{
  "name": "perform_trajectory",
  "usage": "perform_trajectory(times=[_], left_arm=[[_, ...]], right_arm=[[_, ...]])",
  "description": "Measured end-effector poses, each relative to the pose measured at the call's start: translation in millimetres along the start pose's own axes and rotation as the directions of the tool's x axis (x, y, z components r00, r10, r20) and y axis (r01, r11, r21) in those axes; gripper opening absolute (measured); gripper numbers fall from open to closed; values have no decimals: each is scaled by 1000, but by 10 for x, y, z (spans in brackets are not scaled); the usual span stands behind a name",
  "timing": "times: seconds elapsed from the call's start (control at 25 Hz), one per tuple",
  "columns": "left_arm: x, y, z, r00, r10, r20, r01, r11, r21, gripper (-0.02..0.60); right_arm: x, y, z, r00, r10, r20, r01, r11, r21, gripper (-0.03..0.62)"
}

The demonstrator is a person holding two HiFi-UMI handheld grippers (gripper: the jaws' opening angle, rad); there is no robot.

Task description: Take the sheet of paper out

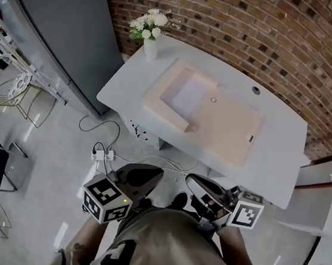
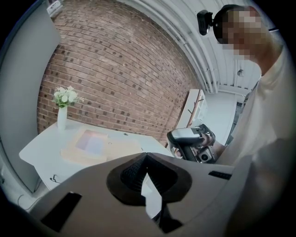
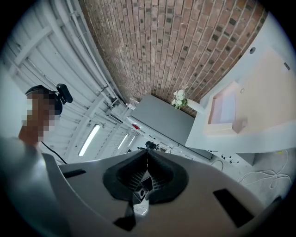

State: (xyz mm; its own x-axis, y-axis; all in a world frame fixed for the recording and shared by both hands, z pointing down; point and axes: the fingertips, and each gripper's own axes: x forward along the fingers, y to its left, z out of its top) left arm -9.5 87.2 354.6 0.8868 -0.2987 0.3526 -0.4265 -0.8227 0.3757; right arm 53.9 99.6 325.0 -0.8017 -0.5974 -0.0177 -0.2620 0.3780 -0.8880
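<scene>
A flat beige folder (image 1: 226, 127) lies on the white table (image 1: 276, 160), and a pale lavender sheet of paper (image 1: 189, 96) sits in its open left part. The left gripper view shows the sheet (image 2: 92, 142) far ahead, as does the right gripper view (image 3: 228, 105). Both grippers are held close to the person's body, short of the table's near edge and well apart from the folder. My left gripper (image 1: 160, 172) is shut, tips meeting (image 2: 147, 154), with nothing between them. My right gripper (image 1: 189, 178) is shut and empty too (image 3: 148, 152).
A white vase of white flowers (image 1: 151, 34) stands at the table's far left corner. A grey panel (image 1: 65, 20) rises left of the table, with a brick wall (image 1: 256, 32) behind. Cables and a power strip (image 1: 102, 152) lie on the floor by the near left.
</scene>
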Motion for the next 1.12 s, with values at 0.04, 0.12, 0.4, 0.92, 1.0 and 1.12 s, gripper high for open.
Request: perform_trajectory(times=[0.04,0.12,0.4,0.92,1.0,1.12], left_arm=[[50,-27,20,1000,4,-2,-4,1000,2,14],[160,-77,52,1000,12,-7,-12,1000,9,14],[620,-298,112,999,25,-30,-24,999,26,14],[1013,-378,289,996,75,-41,-72,996,55,14],[1027,-371,270,996,74,-45,-72,996,51,14],[1033,-320,276,996,74,-41,-72,996,48,14]], right_arm=[[-46,-15,41,1000,5,1,-5,1000,1,25],[-138,-50,123,1000,17,3,-17,1000,6,25],[-515,-241,372,999,52,0,-52,998,34,25],[-841,-336,695,994,105,-3,-105,994,-14,24],[-839,-361,690,995,103,-5,-103,995,-5,25],[-810,-403,701,996,93,-5,-93,996,10,25]])
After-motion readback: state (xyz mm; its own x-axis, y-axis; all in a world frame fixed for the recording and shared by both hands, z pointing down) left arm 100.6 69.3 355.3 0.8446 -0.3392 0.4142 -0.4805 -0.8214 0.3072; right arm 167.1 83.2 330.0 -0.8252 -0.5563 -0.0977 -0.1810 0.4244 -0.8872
